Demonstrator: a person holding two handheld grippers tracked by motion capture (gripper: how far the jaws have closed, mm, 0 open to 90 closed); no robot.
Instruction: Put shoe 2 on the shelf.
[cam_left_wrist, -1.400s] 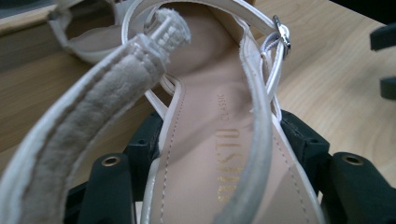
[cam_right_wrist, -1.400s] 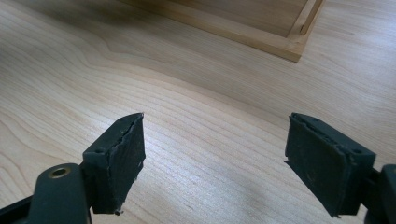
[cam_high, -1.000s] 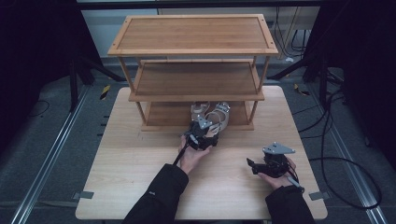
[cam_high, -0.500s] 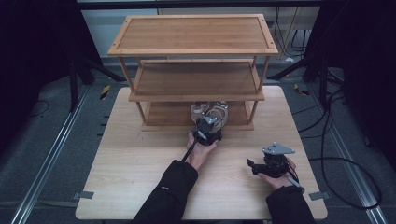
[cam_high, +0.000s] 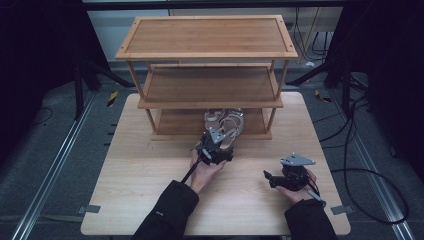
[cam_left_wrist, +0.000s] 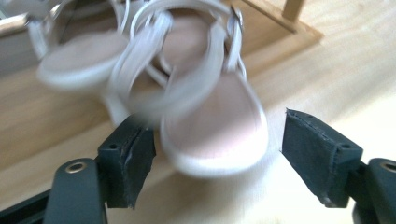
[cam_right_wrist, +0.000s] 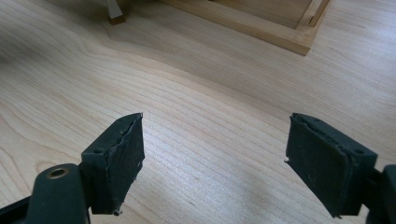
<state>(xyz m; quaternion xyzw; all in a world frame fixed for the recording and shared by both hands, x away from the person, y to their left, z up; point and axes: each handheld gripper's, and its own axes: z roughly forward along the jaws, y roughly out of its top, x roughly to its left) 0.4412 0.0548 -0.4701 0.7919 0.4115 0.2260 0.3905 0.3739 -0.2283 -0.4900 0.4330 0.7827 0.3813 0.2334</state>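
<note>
Two pale strappy sandals (cam_high: 226, 125) at the front edge of the bottom shelf of a wooden three-tier rack (cam_high: 207, 55), the rack standing toward the far side of the light wooden surface (cam_high: 130, 170). Nearer sandal (cam_left_wrist: 212, 126) with its rounded end hanging over the shelf edge toward the surface, the other sandal (cam_left_wrist: 79, 60) just beside it and partly overlapped by its straps. Left gripper (cam_high: 216, 145) just in front of the sandals, jaws having just been opening and now wide apart, the nearer sandal's end between them. Left pad apparently just at the sole's edge, though too blurred in the left gripper view to tell touching from clear; right pad well apart from the sole. Right gripper (cam_high: 287, 176) held low over the surface, well apart from the rack, jaws spread wide with only bare wood between them.
</note>
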